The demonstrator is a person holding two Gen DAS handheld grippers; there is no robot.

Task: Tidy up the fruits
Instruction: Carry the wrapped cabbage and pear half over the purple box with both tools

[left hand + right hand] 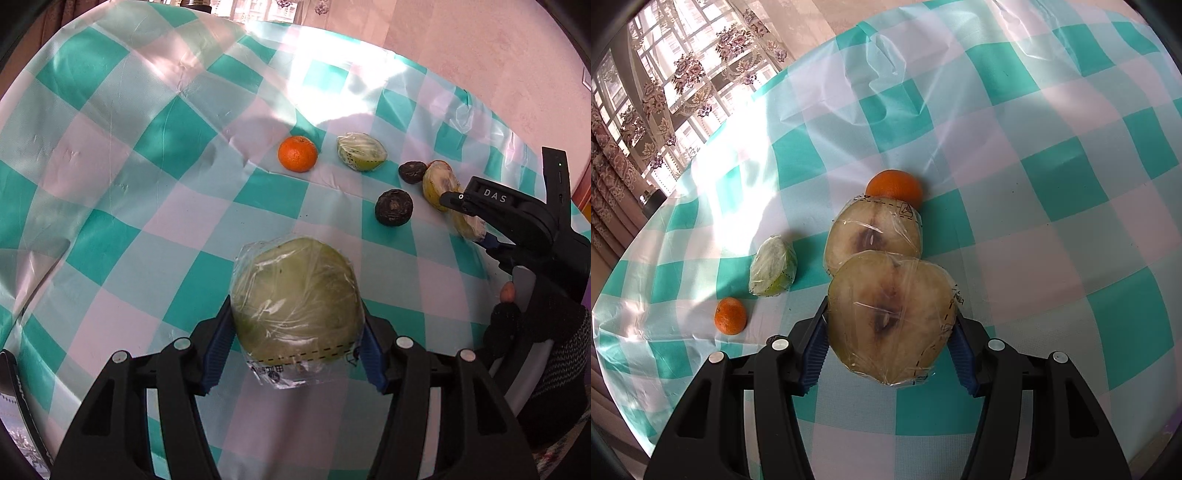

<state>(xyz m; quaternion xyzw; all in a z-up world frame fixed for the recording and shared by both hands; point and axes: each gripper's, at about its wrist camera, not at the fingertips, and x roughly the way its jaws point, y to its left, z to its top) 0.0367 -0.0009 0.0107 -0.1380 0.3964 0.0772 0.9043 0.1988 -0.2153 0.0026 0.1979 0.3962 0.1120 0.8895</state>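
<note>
Cling-wrapped fruit halves fill both sets of jaws: left gripper (297,354) grips the green half (297,301), right gripper (888,354) the cut half (892,319). Next, place each among its kind on the bench (110,184).

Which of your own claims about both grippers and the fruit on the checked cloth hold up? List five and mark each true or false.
1. The left gripper grips a plastic-wrapped green fruit. True.
2. The right gripper is empty. False: it grips a wrapped cut fruit half.
3. A second wrapped fruit half lies just beyond the held one. True.
4. Only one orange fruit shows in the right wrist view. False: an orange and a small mandarin show.
5. Two dark round fruits lie on the checked tablecloth. True.
</note>
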